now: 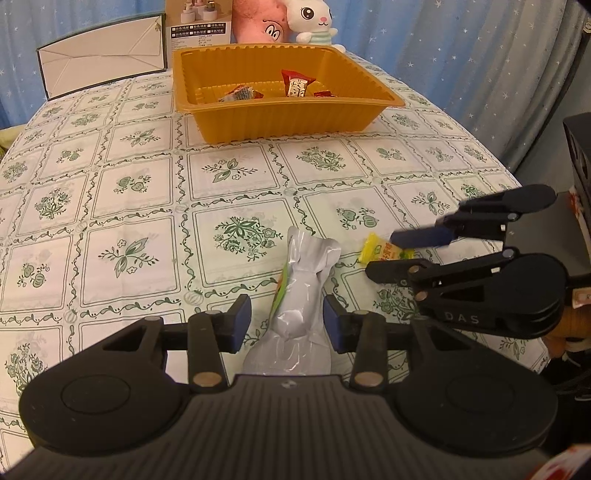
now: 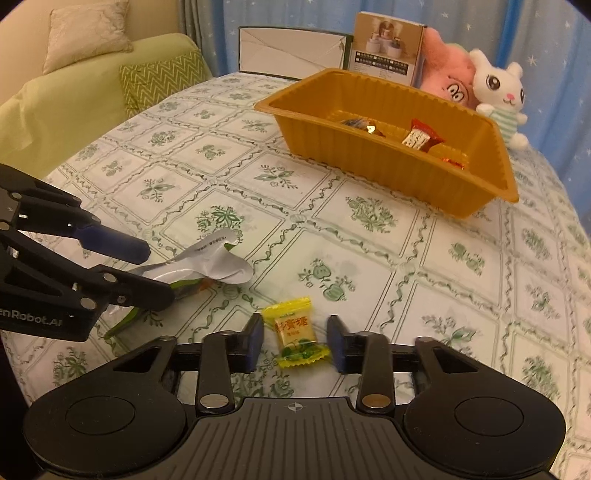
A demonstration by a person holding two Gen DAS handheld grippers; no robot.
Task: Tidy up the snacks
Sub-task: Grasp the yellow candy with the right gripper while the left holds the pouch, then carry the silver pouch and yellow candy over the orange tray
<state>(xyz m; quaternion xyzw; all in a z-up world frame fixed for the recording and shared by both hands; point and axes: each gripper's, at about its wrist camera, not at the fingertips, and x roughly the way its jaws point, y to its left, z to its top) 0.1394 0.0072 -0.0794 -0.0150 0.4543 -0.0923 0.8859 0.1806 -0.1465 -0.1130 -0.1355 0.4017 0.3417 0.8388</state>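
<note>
Near edge of the table [image 1: 110, 229]: our left gripper [image 1: 287, 325] stood spread around a silver pouch [image 1: 306, 280], pads to either side, the right pad close to the foil, the left one apart from it. The pouch lay lengthwise away from us, crumpled and twisted at the middle, a green printed face showing under one side. We judged it light, limp and slick; the waist looked the best place to pinch, since the loose flared end would likely fold and slip.

Just to its right, our right gripper [image 2: 295, 341] was also spread, straddling a yellow candy [image 2: 295, 334] flat on the cloth, neither pad touching. Small, light, crinkly wrapper; we judged the firm middle the spot to take, not the sawtooth end seals.

Toward the far edge sat the orange tray [image 1: 280, 122], thin ribbed plastic, already holding a few wrapped snacks [image 1: 297, 86]. Behind it: a box [image 1: 199, 22] and two plush toys [image 1: 310, 18].
</note>
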